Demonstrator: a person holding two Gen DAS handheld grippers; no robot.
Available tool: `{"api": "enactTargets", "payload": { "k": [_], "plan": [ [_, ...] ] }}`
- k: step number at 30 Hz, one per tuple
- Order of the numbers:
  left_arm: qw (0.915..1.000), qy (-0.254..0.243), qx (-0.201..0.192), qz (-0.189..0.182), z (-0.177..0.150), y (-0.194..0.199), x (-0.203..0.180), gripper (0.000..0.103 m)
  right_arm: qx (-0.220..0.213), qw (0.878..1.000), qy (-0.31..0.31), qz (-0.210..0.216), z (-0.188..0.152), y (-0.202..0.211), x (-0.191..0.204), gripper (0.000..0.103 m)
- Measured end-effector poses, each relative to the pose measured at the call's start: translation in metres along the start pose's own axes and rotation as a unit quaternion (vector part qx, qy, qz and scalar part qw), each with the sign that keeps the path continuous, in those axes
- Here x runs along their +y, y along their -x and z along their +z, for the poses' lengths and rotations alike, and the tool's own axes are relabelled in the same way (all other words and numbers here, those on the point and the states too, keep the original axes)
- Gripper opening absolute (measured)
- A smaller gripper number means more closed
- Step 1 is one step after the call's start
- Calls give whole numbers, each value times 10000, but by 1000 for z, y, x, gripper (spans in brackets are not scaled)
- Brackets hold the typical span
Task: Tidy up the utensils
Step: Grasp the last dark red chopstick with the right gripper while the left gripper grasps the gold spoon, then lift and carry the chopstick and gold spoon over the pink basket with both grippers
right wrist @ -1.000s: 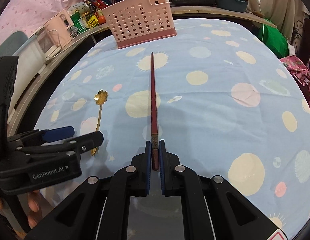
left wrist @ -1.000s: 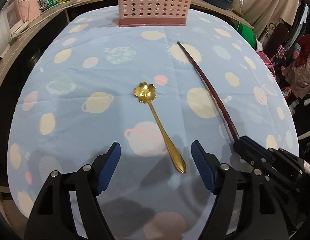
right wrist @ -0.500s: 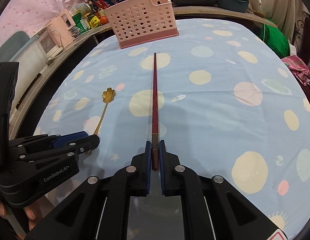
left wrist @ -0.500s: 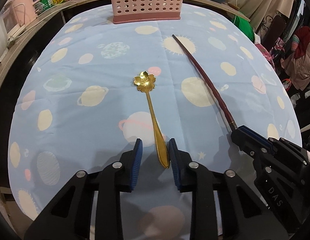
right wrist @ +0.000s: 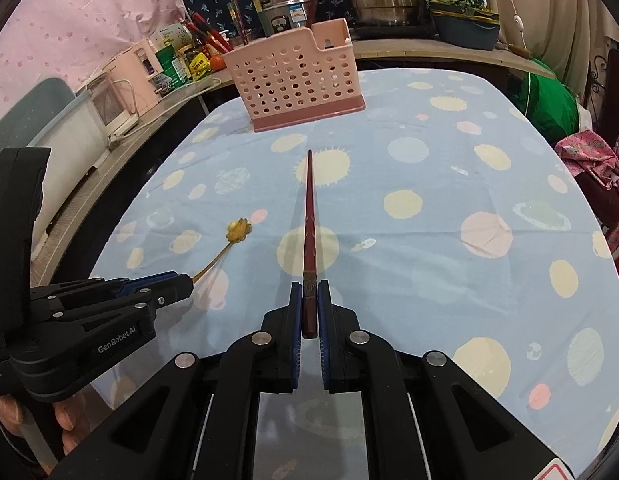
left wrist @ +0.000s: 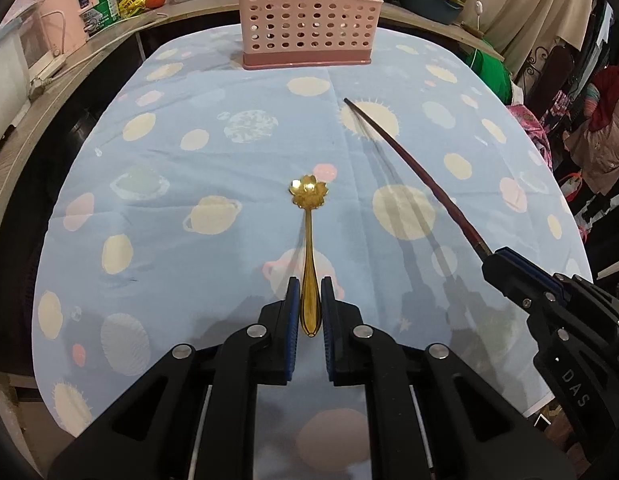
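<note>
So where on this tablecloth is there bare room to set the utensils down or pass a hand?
The left side of the tablecloth, beside the gold spoon, is bare. So is the right side beyond the red chopsticks, out to the table edge, and the strip before the pink basket. The near middle is crowded: left gripper and right gripper sit close together.

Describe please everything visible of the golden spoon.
The golden spoon looks like shiny metal, with a flower-shaped bowl and a slim handle that widens toward its end. The left claw is shut on that wide end. The spoon points away, toward the pink basket, above the blue tablecloth, apparently lifted off it.
</note>
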State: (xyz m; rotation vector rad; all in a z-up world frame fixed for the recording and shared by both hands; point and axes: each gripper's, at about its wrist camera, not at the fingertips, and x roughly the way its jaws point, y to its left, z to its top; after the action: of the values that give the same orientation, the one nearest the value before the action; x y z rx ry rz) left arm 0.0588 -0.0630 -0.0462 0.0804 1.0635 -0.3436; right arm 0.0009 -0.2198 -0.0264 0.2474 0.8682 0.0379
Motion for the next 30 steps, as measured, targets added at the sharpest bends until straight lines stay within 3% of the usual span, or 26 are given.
{"api": "enactTargets", "payload": {
  "k": [3,5,16,19,21,23,28,30],
  "plan": [
    [9998,87,-161,-4,10,12,5,10,-142,9999,-37,27,13,9,-1,7],
    [9996,131,-233,-1,18,18,7,0,-224,9997,-66,45,23,15,-2,7],
    [9972,318,-681,-25,57,42,25,0,-649,9976,-206,116,65,34,-7,7],
    [9980,373,-486,-152,46,35,29,2,-603,9978,-249,131,61,34,-9,7],
    [9984,385,-324,-245,34,26,29,22,-533,9981,-275,140,58,32,-9,7],
    [9986,403,-104,-314,16,13,25,34,-488,9983,-288,145,54,30,-10,7],
    [9975,411,422,-384,-12,-21,20,33,-413,9986,-298,143,49,27,-10,7],
    [9974,440,408,-393,-14,-24,21,32,-411,9987,-282,132,47,28,-9,7]
  ]
}}
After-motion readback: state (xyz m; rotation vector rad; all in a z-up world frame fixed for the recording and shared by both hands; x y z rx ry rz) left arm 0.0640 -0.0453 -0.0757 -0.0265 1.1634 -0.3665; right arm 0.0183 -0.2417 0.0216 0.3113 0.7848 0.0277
